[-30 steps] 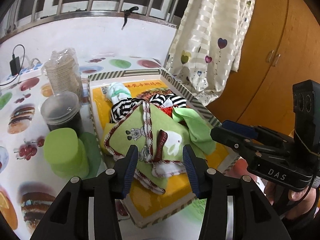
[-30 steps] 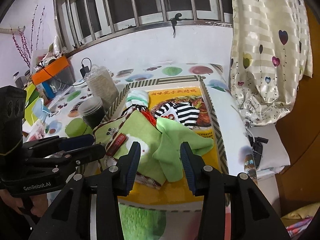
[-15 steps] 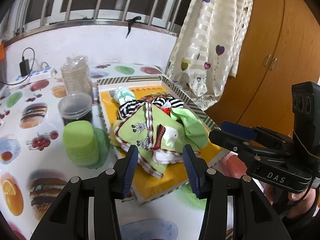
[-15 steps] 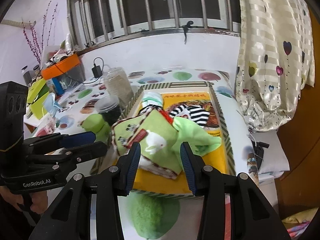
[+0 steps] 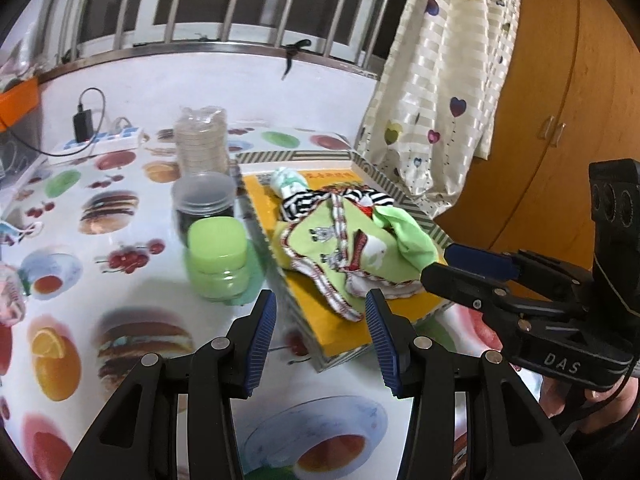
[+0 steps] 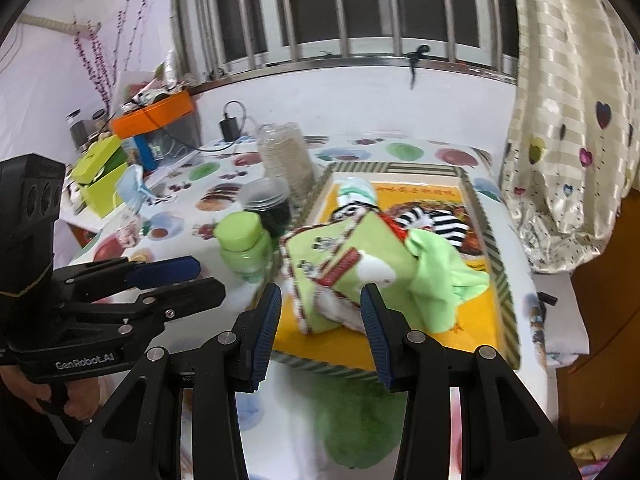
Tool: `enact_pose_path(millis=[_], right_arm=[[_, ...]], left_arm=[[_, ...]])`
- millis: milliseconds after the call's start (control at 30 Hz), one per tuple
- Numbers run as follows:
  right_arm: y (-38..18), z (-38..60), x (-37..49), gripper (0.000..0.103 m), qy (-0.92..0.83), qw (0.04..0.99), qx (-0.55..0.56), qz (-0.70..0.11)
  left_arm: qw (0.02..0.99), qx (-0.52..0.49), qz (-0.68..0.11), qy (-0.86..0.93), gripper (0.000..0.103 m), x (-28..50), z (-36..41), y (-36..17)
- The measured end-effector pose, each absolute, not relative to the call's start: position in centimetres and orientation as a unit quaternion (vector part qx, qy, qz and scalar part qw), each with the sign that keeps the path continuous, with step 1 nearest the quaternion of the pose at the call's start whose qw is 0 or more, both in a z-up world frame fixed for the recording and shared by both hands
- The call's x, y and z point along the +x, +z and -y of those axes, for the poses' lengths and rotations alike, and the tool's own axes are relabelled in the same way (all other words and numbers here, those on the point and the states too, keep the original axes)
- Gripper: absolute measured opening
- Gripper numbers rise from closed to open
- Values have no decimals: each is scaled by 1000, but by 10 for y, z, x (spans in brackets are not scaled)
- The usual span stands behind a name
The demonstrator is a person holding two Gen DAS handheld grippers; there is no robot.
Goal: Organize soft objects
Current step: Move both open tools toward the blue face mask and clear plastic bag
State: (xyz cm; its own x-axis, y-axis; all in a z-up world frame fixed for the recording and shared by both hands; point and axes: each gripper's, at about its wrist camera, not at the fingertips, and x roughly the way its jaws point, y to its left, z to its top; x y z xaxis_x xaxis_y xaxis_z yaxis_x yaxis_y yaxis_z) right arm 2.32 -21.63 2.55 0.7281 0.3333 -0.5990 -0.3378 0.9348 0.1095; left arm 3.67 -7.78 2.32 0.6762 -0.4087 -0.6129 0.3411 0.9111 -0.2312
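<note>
Left wrist view:
- The left gripper, black with blue ribbed pads, has its jaws spread and nothing between them; it hangs over the fruit-and-burger printed tablecloth.
- Ahead of its fingertips and slightly to the right stands the shallow yellow-bottomed cardboard tray with a striped rim.
- In that tray lies the pile of soft items: a green cloth with red-and-white trim and cartoon print, a plain light-green cloth on its right side, a black-and-white striped garment beyond, and a pale rolled cloth at the far end.
- Ahead and to the left, outside the tray, stands a green-lidded plastic jar; beyond it a dark jar with a clear lid and a stack of clear plastic lids.
- The right gripper enters from the right, its tip over the tray's near right corner.

Right wrist view:
- The right gripper has its jaws spread and empty, clear of the pile.
- The trimmed green cloth lies straight ahead of the fingertips, in the near left part of the tray; the plain green cloth is ahead to the right.
- The left gripper sits to the left, held by a hand.
</note>
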Motion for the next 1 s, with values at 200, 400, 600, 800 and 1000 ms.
enact_pose_path(millis=[200,400,600,800,1000], right_arm=[[25,197,20,43,201,925,-15,-322],[22,183,18,43,215,920,-23,-327],[21,168,17,43,229,915,-29,-330],[20,155,17,43,245,911,-38,-331],[19,133,18,43,269,903,-49,-330]], left_arm=[[920,-55,-341,-185,45,31,62,27],[923,-60,-340,-168,45,24,49,25],[926,-62,-341,-152,45,18,38,25],[928,-67,-341,-135,45,13,23,23],[928,-75,-345,-117,45,8,4,19]])
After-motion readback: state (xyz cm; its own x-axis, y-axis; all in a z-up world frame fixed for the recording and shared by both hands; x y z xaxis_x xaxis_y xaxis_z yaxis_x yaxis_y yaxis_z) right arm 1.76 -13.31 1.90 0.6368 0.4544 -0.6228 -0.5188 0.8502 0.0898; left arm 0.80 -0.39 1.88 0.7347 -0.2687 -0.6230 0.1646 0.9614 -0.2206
